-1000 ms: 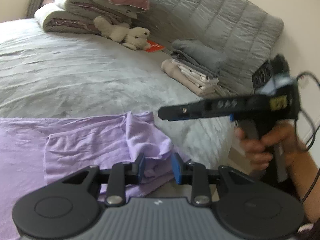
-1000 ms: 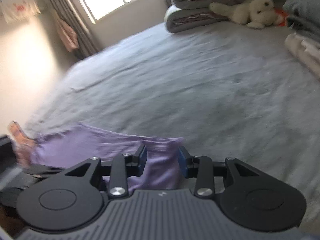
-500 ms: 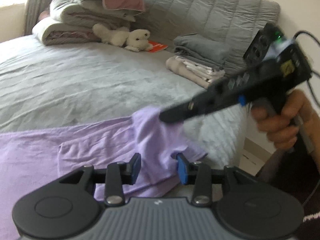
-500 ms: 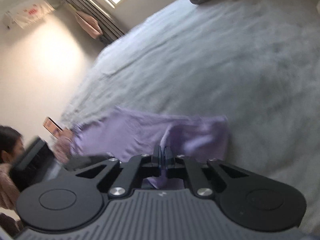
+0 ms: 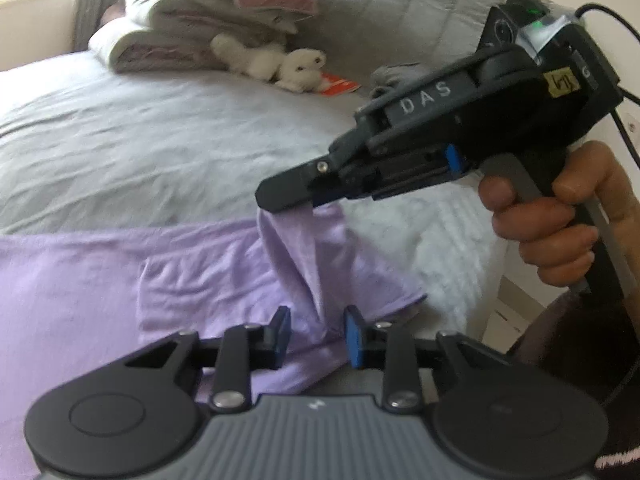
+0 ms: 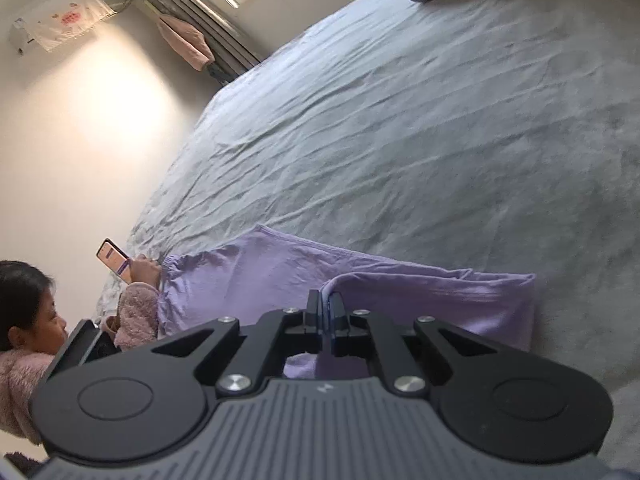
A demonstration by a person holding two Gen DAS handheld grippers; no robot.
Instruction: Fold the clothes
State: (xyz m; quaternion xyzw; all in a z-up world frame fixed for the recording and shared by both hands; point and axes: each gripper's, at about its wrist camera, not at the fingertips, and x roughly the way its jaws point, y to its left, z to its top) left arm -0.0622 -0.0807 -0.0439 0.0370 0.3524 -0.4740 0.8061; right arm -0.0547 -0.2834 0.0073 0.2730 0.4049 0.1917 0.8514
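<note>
**Lilac garment pinched at one corner**

Lilac garment (image 5: 208,276) spread flat on grey bed sheet (image 5: 160,152), near edge. Left gripper (image 5: 316,334) closing, cloth fold between jaws, pads not yet pressing. Right gripper (image 5: 294,200) clamped on raised garment corner, lifted clear of sheet.

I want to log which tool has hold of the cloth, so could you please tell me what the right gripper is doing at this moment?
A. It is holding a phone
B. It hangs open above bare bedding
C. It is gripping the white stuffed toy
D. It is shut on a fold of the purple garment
D: the right gripper has its pads pressed together on a raised fold of the purple garment, which hangs from its tip in the left wrist view.
</note>
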